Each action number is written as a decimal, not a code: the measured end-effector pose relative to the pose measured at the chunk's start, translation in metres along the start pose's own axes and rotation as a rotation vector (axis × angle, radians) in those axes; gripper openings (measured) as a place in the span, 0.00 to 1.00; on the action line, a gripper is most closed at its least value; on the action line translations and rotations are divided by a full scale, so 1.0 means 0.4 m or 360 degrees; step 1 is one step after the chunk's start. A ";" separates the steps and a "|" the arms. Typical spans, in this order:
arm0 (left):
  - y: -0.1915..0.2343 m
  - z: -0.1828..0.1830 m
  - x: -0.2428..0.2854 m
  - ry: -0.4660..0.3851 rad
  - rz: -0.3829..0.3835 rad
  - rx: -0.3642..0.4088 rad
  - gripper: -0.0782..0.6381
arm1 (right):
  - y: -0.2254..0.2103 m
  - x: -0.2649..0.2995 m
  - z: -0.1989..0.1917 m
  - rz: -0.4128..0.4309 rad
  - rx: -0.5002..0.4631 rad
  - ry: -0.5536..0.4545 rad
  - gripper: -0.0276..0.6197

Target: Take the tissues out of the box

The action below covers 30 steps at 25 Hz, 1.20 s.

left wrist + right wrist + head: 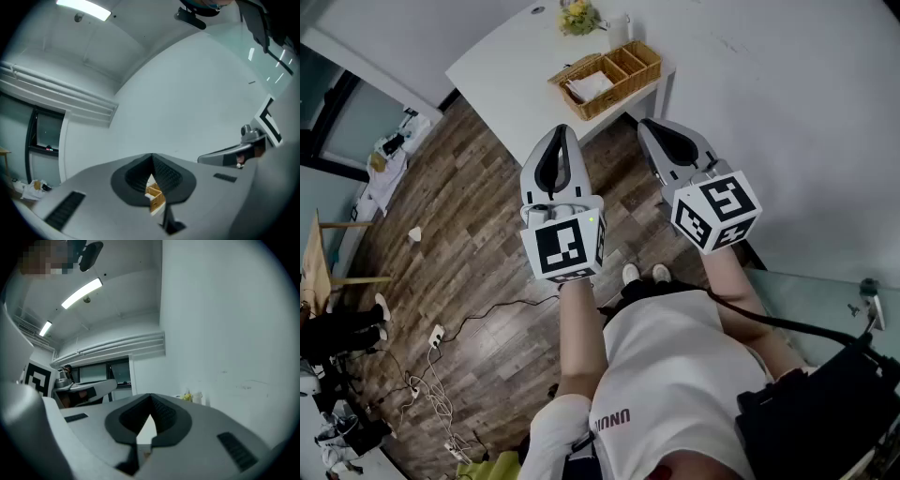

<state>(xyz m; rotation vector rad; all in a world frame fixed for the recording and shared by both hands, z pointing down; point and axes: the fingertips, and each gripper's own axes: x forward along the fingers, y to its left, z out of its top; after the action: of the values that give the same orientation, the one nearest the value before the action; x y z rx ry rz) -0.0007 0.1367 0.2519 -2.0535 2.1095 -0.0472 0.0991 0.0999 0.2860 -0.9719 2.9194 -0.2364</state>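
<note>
Standing back from the white desk (pixel 506 66), the person holds the left gripper (pixel 562 131) and right gripper (pixel 650 125) level, fingers clenched empty, well short of the woven wicker box (pixel 623 92) ahead between them, white tissues (pixel 589 86) in its end nearer the left.

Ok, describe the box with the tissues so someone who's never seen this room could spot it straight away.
Start at the white table beyond the wood floor. At its near right corner sits a wicker box, with white tissues in its larger left compartment. It is the only brown, woven thing there; the yellow flowers and pale container behind it are smaller.
</note>
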 end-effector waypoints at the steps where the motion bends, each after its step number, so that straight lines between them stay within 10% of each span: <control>1: 0.004 0.010 0.006 -0.0011 -0.0002 0.0010 0.13 | 0.000 0.001 0.000 0.0000 -0.0001 0.0001 0.07; 30: 0.122 -0.025 0.067 0.0012 -0.0065 -0.0079 0.13 | 0.007 0.058 -0.005 -0.0020 0.0090 -0.0078 0.08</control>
<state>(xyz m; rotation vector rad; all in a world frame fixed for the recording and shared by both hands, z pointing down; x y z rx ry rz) -0.0512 0.1108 0.2508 -2.1279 2.0932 -0.0087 0.0786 0.0883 0.2876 -0.9740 2.8469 -0.2898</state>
